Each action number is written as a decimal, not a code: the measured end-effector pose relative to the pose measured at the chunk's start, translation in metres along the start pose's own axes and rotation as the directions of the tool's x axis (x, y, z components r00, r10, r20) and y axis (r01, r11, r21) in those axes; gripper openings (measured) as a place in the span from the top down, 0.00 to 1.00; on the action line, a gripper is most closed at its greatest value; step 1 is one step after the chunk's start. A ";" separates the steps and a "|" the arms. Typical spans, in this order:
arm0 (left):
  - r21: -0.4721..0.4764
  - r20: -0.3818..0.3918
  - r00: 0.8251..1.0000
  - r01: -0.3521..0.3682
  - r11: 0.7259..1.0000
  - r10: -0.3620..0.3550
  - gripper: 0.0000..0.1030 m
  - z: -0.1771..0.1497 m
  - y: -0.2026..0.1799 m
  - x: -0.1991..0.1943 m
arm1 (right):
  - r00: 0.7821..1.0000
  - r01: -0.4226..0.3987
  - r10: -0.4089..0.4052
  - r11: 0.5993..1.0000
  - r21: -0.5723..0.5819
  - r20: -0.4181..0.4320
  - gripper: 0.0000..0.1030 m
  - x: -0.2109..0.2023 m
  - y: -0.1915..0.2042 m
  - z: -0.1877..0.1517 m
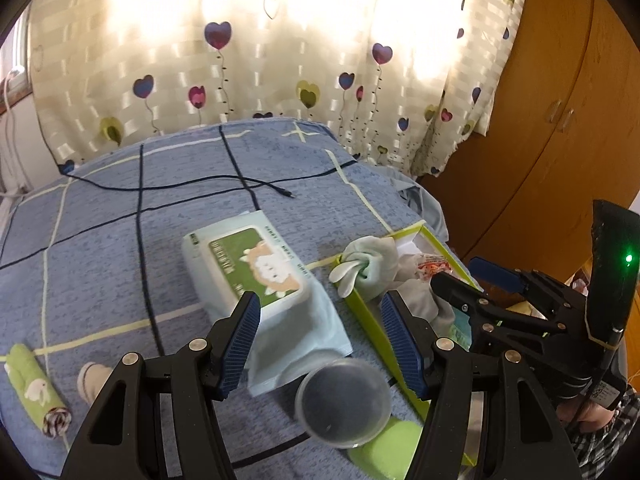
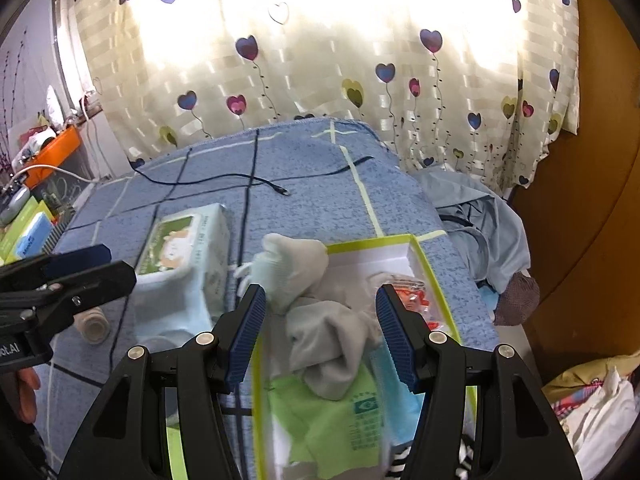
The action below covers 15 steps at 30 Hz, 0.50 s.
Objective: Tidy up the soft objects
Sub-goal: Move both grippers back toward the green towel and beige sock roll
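Your soft things sit mostly in the yellow-green box (image 2: 434,276) on the blue checked bed (image 2: 312,168): a crumpled grey sock (image 2: 332,344), a pale glove (image 2: 288,268) draped over the box's far-left rim, and a lime cloth (image 2: 320,420) nearer you. A rolled green rabbit-print sock (image 1: 34,392) lies apart on the bed. Your left gripper (image 1: 320,344) is spread wide and empty above a wet-wipe pack (image 1: 248,264) and a clear cup (image 1: 344,404). Your right gripper (image 2: 322,336) hangs released over the box, gripping nothing. The pack's print is unreadable
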<state>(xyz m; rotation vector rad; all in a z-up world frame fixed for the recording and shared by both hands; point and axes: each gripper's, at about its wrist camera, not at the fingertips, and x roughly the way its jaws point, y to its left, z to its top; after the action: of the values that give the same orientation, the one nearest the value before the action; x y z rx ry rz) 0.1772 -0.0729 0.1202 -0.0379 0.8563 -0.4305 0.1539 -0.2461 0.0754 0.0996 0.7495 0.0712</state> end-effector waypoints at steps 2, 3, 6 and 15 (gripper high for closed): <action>-0.008 0.009 1.000 -0.007 1.000 0.007 0.39 -0.004 0.005 -0.007 | 1.000 -0.015 0.015 1.000 -0.005 0.011 0.43 -0.005 0.007 0.001; -0.013 0.013 1.000 -0.009 1.000 0.009 0.39 -0.006 0.009 -0.011 | 1.000 -0.025 0.026 1.000 -0.012 0.016 0.43 -0.007 0.012 0.001; -0.040 0.030 0.999 -0.027 0.999 0.028 0.39 -0.013 0.021 -0.025 | 0.998 -0.051 0.053 0.998 -0.037 0.030 0.43 -0.012 0.029 0.002; -0.143 0.066 0.990 -0.114 0.983 0.125 0.39 -0.039 0.076 -0.066 | 0.989 -0.144 0.147 0.984 -0.105 0.025 0.43 -0.014 0.082 -0.003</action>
<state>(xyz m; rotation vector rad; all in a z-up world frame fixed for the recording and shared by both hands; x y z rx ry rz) 0.1368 0.0272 0.1267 -0.1299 0.8092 -0.2544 0.1390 -0.1657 0.0923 0.0573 0.7042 0.2470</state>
